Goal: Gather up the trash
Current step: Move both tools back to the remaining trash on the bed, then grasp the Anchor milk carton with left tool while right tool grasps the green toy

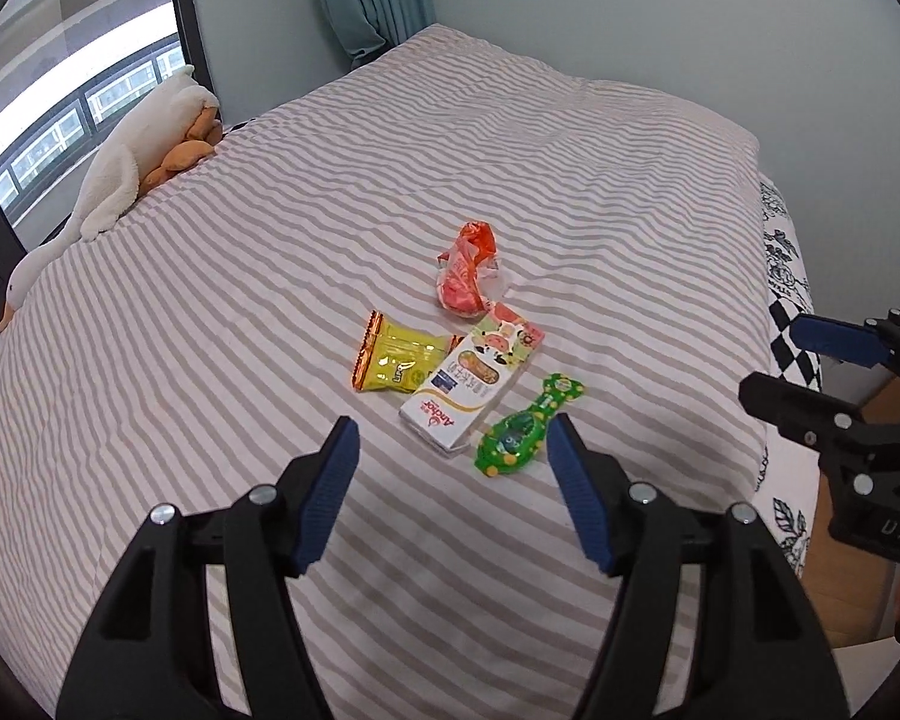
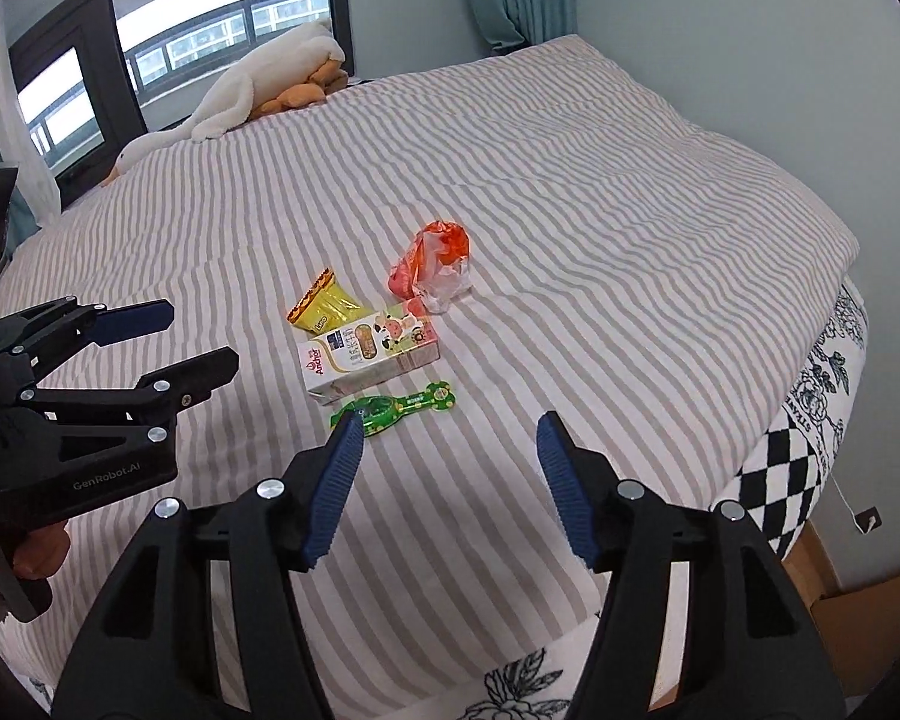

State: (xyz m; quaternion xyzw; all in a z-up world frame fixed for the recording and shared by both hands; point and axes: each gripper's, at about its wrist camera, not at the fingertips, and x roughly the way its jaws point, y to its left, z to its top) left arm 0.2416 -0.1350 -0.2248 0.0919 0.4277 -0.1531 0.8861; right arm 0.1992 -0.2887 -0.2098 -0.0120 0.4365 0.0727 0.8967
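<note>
Several pieces of trash lie together on the striped bed cover (image 1: pixel 210 312): a crumpled orange wrapper (image 1: pixel 467 273), a yellow snack packet (image 1: pixel 397 360), a white milk carton (image 1: pixel 471 381) lying flat, and a green wrapper (image 1: pixel 525 427). The same pieces show in the right wrist view: orange wrapper (image 2: pixel 429 267), yellow packet (image 2: pixel 324 303), carton (image 2: pixel 369 354), green wrapper (image 2: pixel 393 407). My left gripper (image 1: pixel 453 438) is open and empty, just short of the carton and green wrapper. My right gripper (image 2: pixel 447 432) is open and empty, just short of the green wrapper.
A white plush goose (image 1: pixel 120 174) with orange plush parts lies at the bed's far left edge by the window (image 2: pixel 210 36). A black-and-white patterned sheet (image 2: pixel 792 450) hangs over the bed's right side. A cardboard box (image 2: pixel 858 630) stands on the floor at the right.
</note>
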